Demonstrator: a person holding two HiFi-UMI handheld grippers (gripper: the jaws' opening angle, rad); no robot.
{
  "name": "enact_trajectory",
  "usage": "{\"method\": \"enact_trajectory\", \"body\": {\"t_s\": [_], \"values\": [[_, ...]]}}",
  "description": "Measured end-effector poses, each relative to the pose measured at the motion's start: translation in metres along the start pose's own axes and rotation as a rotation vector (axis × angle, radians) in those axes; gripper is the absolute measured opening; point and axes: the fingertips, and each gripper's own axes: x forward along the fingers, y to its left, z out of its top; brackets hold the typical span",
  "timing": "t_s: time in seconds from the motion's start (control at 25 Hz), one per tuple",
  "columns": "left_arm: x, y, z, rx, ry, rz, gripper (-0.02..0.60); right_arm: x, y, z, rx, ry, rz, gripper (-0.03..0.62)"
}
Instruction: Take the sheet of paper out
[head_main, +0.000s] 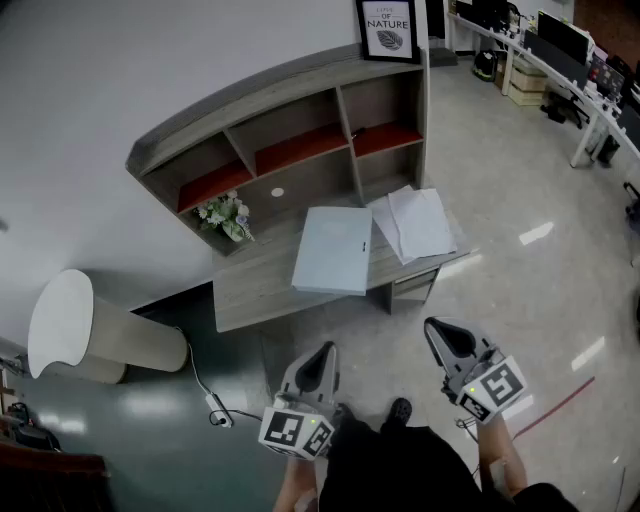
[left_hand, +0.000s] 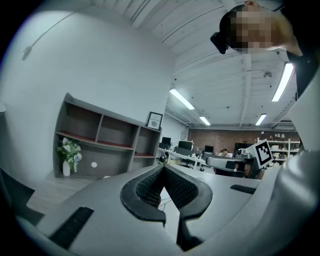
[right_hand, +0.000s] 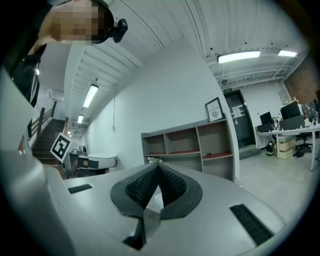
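Observation:
A pale blue folder (head_main: 333, 249) lies closed on the grey desk (head_main: 255, 290), with loose white sheets of paper (head_main: 412, 224) beside it at the desk's right end. My left gripper (head_main: 325, 352) and right gripper (head_main: 436, 328) hang in front of the desk, well short of it, both shut with nothing between the jaws. In the left gripper view the left gripper (left_hand: 163, 167) points level toward the shelf unit (left_hand: 105, 142). The right gripper (right_hand: 158, 163) likewise points at the shelf unit (right_hand: 187, 145).
A shelf unit (head_main: 300, 130) stands on the desk's far side against the wall, with a flower vase (head_main: 226, 216) at its left and a framed picture (head_main: 389, 30) on top. A round white stand (head_main: 70, 325) sits left. Office desks (head_main: 560, 70) stand far right.

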Motion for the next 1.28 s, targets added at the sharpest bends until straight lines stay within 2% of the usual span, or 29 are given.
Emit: {"method": "enact_trajectory", "body": {"t_s": [0.6,0.84,1.28], "values": [[0.000,-0.009,-0.005,0.016,0.019,-0.007,0.012,-0.011,0.000,-0.001,-0.021,-0.012,-0.019,0.012],[-0.001,-0.013,-0.016,0.026,0.045,-0.007,0.012,-0.012,0.000,-0.018,-0.035,0.040,-0.039,0.012],[0.011,0.017,-0.033,0.025,0.101,-0.009,0.012,0.013,0.006,-0.029,-0.029,0.062,-0.029,0.012]]}}
